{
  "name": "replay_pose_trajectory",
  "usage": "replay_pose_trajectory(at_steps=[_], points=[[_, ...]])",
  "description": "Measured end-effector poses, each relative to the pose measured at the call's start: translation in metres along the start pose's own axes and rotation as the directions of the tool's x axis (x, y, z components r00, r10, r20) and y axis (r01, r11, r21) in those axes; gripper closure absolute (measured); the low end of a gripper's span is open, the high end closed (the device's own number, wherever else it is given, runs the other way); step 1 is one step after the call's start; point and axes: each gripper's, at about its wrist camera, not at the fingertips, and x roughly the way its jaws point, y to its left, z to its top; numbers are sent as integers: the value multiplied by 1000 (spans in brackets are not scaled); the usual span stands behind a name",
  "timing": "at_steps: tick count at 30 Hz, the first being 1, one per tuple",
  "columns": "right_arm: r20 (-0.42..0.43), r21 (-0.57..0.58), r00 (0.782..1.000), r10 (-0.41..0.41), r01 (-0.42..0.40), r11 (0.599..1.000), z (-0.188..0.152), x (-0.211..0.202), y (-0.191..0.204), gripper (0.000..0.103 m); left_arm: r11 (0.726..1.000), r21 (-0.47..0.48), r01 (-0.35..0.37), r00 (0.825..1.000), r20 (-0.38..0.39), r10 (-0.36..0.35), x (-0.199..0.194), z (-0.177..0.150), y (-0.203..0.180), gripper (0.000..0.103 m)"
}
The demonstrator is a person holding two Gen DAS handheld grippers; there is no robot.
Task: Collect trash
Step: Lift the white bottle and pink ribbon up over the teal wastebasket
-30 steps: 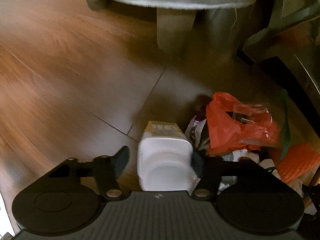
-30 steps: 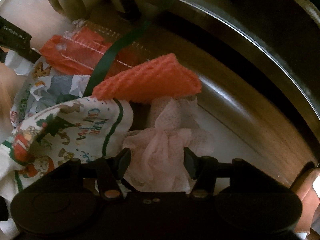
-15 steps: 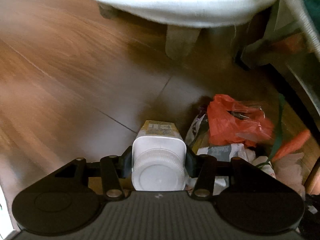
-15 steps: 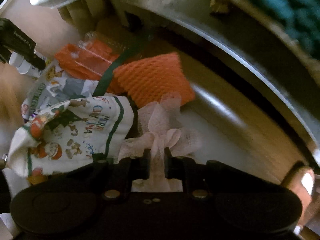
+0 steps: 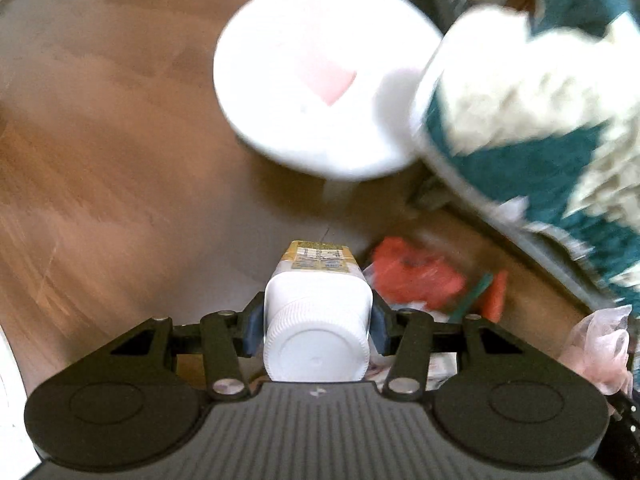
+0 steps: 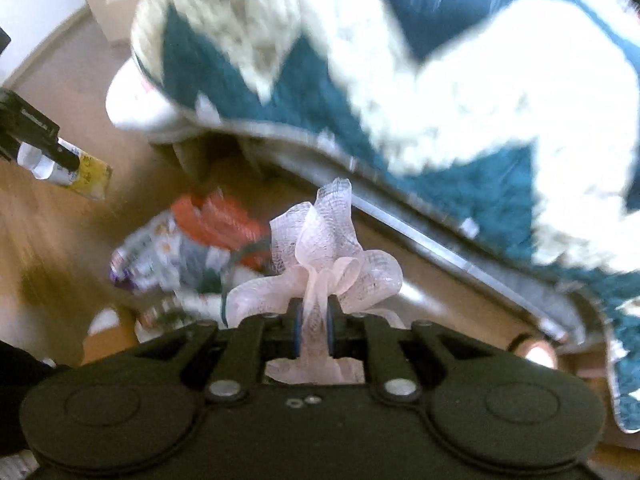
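Observation:
My left gripper (image 5: 316,324) is shut on a white bottle (image 5: 316,320) with a ribbed cap and a yellow label, held well above the wooden floor; it also shows in the right wrist view (image 6: 64,166) at far left. My right gripper (image 6: 314,328) is shut on a pale pink mesh bow (image 6: 320,252), lifted off the floor; the bow also shows in the left wrist view (image 5: 600,348). Below lies a trash pile: an orange plastic bag (image 5: 416,276) (image 6: 218,220), a printed paper wrapper (image 6: 168,256) and a green ribbon (image 5: 474,292).
A round white stool (image 5: 316,80) stands on the wooden floor (image 5: 100,184) beyond the pile. A teal and cream fuzzy blanket (image 6: 440,92) (image 5: 540,120) hangs over a metal-edged frame (image 6: 440,248) at the right. More white scraps (image 6: 104,320) lie at lower left.
Both grippers have risen far above the floor with their loads. The trash pile now looks smaller and lower, and the stool top and blanket have come into view.

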Motion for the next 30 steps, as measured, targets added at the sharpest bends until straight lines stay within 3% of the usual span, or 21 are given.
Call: replay_pose_trajectory(at_steps=[4,8,16,19,27,30], points=[[114,-2,993,-5,6,1000,11,-57,9,93,998,-5,65,993,101,-64,-63,-2,-9,53],[232,-7,973,7,-5,1000,21,-116,18,93,993,34,115,968,221,-119,-133,-14,-26,53],[446,-66,895,-7,40,997,37,-239,30,93,979,152,137,902,389,-187,-251,-43,-72,53],[514,-68,857,-21,66,995,47,-276,28,93,972,197,126,869,451,-204,-290,-51,-90,53],[673,-45,738,-60,121,992,91,-364,17,93,944,300,135,757,584,-294,-380,-59,-149,53],[703,-27,708,-70,125,992,115,-382,10,93,937,323,133,727,610,-314,-400,-52,-172,53]])
